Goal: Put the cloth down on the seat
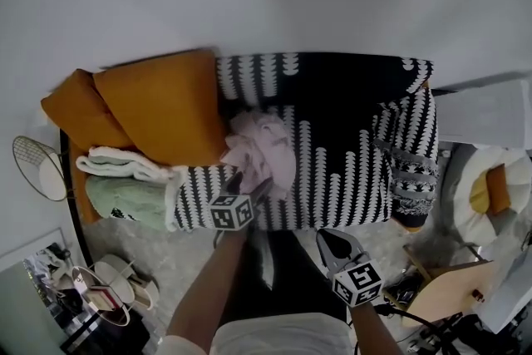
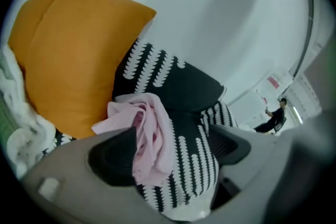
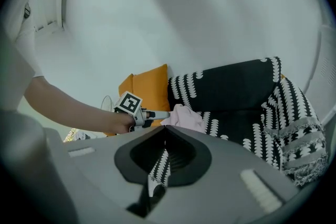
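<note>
Cloth (image 1: 262,147) lies on the seat (image 1: 332,179) near its left edge (beside the cushion (image 1: 166,104)); left tool (image 1: 252,187) released around it, right tool (image 1: 326,235) clenched, empty.

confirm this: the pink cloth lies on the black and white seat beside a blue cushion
Not quite: the cushion beside the pink cloth is orange, not blue, as the head view shows. The rest holds: the cloth lies on the black and white seat.
</note>
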Demonstrator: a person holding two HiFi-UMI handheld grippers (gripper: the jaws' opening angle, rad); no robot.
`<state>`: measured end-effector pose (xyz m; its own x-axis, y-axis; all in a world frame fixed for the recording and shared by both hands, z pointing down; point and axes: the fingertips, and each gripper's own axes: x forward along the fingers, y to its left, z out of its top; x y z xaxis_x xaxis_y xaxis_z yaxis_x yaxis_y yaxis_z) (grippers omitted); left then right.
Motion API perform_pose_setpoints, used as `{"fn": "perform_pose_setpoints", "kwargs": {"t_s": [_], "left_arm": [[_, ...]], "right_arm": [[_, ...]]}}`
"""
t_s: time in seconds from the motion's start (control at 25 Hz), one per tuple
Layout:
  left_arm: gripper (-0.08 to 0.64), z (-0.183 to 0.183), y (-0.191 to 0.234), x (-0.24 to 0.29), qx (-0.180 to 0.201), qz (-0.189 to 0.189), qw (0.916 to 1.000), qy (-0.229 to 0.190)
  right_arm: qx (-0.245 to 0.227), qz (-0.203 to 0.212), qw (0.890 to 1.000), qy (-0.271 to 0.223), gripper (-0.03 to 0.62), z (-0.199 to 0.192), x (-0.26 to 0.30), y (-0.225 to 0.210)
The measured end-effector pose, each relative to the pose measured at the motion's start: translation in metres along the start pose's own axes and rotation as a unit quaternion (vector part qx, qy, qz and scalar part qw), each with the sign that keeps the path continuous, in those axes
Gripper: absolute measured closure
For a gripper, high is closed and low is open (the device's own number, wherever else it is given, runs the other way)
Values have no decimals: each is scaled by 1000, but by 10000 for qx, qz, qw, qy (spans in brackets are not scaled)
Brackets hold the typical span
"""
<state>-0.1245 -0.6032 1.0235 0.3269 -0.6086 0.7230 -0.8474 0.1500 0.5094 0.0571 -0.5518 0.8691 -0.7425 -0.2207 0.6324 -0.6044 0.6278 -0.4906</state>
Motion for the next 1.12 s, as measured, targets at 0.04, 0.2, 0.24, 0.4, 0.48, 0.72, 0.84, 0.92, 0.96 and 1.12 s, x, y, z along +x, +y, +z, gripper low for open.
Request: {"fn": "perform_pose_setpoints", "kwargs": {"t_s": [0.04,0.2,0.24,0.4,0.48,0.72,0.84,0.92,0.96,1.12], "left_arm": [[143,0,-1,-5,-7,-3,10000,-19],[176,-3,-12,-28,-76,-72,9999,-57],[183,-5,-16,-35,-67,-100,9999,-58],[216,-3,-38,-65,72,-296,9994,-158],[270,-1,-49,-80,215,-428,9986,-206],[357,0,-73,-133,486,-714,9949,-519],[379,1,-85,-166,663,-809,9919,-721],[382,-5,-93,-190,775,-879,9898,-812],[388,-9,-96,-203,823,-908,9888,-855],[431,-30,-102,-249,961,-942,9863,-955]], "right_arm": [[-8,26,10000,-13,588,3,1,1],[-112,142,9998,-59,588,17,4,13],[-148,162,9997,-64,588,20,3,17],[-330,225,9991,-142,588,36,-4,39],[-424,227,9987,-167,588,42,-10,49],[-640,222,9974,-253,588,36,-36,86],[-779,197,9963,-298,588,29,-48,106],[-888,172,9954,-317,589,23,-57,124],[-942,155,9949,-335,588,20,-61,133],[-1169,92,9922,-431,588,13,-79,172]]}}
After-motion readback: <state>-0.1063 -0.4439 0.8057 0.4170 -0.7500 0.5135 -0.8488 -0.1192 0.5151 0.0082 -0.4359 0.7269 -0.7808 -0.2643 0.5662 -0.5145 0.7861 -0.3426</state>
